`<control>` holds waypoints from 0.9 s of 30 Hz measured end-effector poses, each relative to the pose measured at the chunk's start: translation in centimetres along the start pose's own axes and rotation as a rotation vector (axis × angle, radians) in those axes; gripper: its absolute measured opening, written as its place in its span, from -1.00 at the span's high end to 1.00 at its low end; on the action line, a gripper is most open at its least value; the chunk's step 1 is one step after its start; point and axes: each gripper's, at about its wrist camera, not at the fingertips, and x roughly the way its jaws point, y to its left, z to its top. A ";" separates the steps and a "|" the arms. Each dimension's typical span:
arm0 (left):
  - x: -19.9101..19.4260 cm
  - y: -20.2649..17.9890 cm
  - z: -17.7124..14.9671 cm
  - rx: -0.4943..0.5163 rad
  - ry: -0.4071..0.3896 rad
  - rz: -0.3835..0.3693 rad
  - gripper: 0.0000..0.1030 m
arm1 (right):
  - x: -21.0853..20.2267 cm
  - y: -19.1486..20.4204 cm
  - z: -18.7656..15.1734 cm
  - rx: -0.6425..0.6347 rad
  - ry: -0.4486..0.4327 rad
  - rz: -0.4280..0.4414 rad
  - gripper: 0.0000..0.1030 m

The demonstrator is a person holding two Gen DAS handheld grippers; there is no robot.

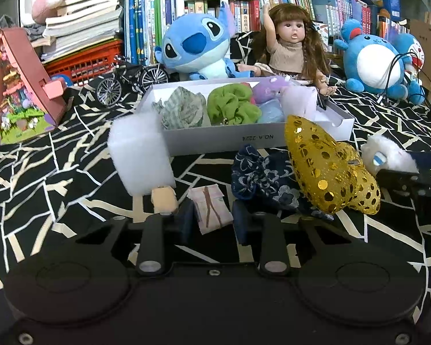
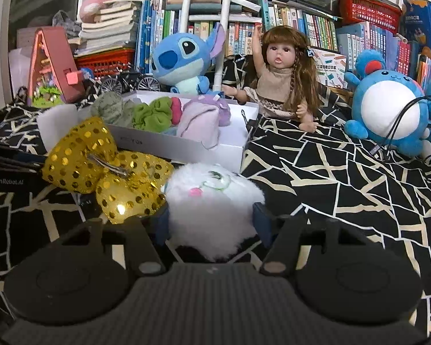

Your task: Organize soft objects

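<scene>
- Right gripper point(image 2: 211, 224), bottom centre, pinches a fluffy white plush ball point(image 2: 212, 201).
- Left gripper point(image 1: 212, 221) pinches a small folded packet point(image 1: 211, 211).
- Next, probably: lift both into the white cardboard box point(image 2: 186, 146).

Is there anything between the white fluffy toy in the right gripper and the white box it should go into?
Nothing visible blocks it. The fluffy toy sits between the right gripper's fingers, just in front of the box. The gold bow lies off to the left of that path.

The white plush point(image 2: 212, 198) hides its underside behind the right claw point(image 2: 211, 224).
</scene>
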 end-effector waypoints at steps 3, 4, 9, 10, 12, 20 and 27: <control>-0.5 0.1 0.2 0.007 -0.013 0.003 0.46 | -0.4 0.0 0.2 0.009 -0.024 -0.009 0.08; -0.7 0.1 0.2 0.007 -0.017 0.000 0.46 | -0.5 -0.1 0.3 0.013 -0.030 -0.010 0.14; -1.7 0.3 0.9 0.010 -0.046 -0.005 0.47 | -0.5 -0.1 0.7 0.024 -0.040 -0.021 0.17; -1.9 0.3 1.1 0.011 -0.052 -0.007 0.47 | -0.5 -0.1 0.8 0.029 -0.047 -0.025 0.18; -2.3 0.4 1.6 0.013 -0.064 -0.011 0.47 | -0.7 -0.1 1.2 0.033 -0.064 -0.033 0.19; -3.1 1.4 4.6 0.002 -0.111 -0.030 0.47 | -0.8 -0.9 4.0 0.056 -0.122 -0.047 0.20; -2.1 2.5 7.9 -0.037 -0.117 -0.048 0.47 | 0.2 -1.3 6.8 0.074 -0.137 -0.036 0.20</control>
